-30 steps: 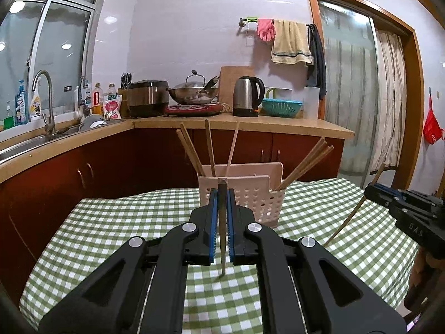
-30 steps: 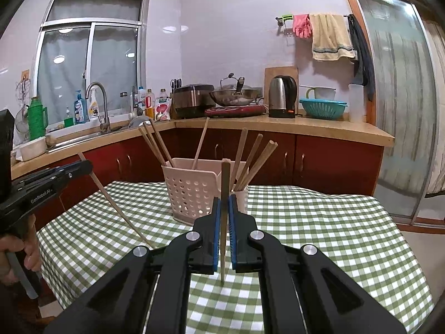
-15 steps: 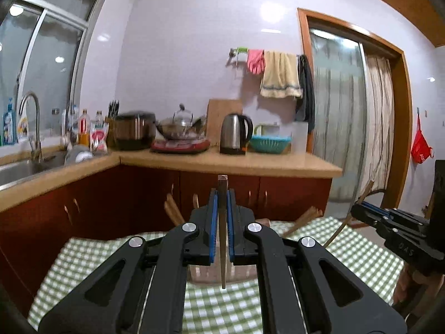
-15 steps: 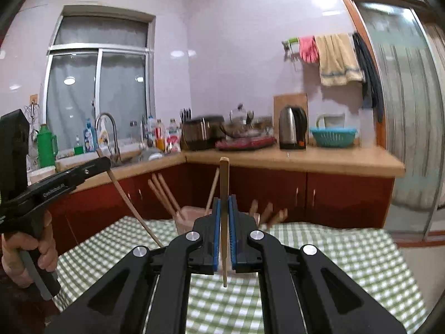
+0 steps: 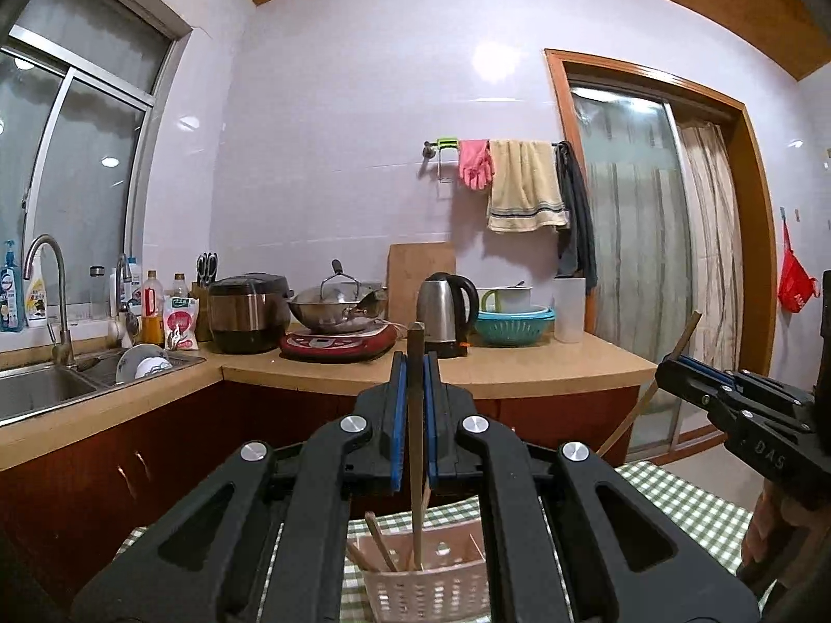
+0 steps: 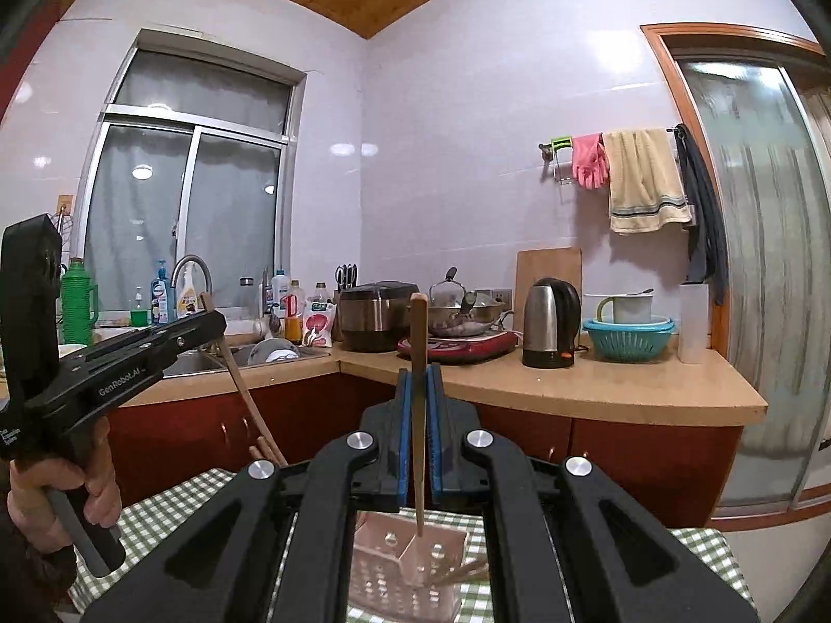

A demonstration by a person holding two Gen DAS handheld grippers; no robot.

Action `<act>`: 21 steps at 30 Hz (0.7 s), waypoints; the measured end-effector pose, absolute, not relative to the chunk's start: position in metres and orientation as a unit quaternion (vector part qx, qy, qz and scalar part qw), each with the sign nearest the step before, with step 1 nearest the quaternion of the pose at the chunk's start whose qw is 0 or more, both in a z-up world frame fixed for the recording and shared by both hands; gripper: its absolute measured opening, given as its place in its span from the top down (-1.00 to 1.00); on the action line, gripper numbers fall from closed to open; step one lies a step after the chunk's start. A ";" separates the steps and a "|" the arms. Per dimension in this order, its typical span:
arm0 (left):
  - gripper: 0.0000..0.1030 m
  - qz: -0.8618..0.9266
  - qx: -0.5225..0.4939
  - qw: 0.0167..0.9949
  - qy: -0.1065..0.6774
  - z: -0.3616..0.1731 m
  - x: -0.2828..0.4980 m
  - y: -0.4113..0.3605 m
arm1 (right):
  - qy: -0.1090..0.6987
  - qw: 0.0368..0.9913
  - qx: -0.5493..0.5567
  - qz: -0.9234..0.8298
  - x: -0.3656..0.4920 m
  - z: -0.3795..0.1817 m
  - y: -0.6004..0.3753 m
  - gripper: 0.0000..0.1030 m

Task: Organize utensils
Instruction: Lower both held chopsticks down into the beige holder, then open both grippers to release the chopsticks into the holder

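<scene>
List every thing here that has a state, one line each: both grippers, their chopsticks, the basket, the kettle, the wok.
left gripper: shut on a chopstick
left chopstick: upright, tip down in the basket
right gripper: shut on a chopstick
right chopstick: upright, tip down in the basket
basket: upright on the checked cloth, holding chopsticks
kettle: lid shut, on its base
wok: lidded, on the red cooker

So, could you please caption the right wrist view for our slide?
Right hand-held gripper shut on a wooden chopstick, poised above the pale perforated plastic basket.
</scene>
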State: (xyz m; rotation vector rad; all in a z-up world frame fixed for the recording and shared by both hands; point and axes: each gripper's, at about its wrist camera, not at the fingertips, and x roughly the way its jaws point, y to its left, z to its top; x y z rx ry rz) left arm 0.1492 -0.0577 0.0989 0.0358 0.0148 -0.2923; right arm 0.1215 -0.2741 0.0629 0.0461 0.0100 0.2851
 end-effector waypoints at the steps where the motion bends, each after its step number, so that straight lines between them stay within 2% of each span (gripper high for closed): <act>1: 0.87 -0.145 0.016 0.989 0.012 0.096 0.156 -0.058 | 0.009 0.990 0.021 0.142 0.129 0.061 -0.273 0.88; 12: 0.87 -0.132 0.021 0.988 0.075 0.039 0.210 -0.061 | 0.085 0.986 0.023 0.143 0.180 0.013 -0.269 0.88; 21: 0.83 -0.133 0.013 0.985 0.111 0.012 0.228 -0.057 | 0.135 0.979 0.022 0.154 0.200 -0.015 -0.261 0.87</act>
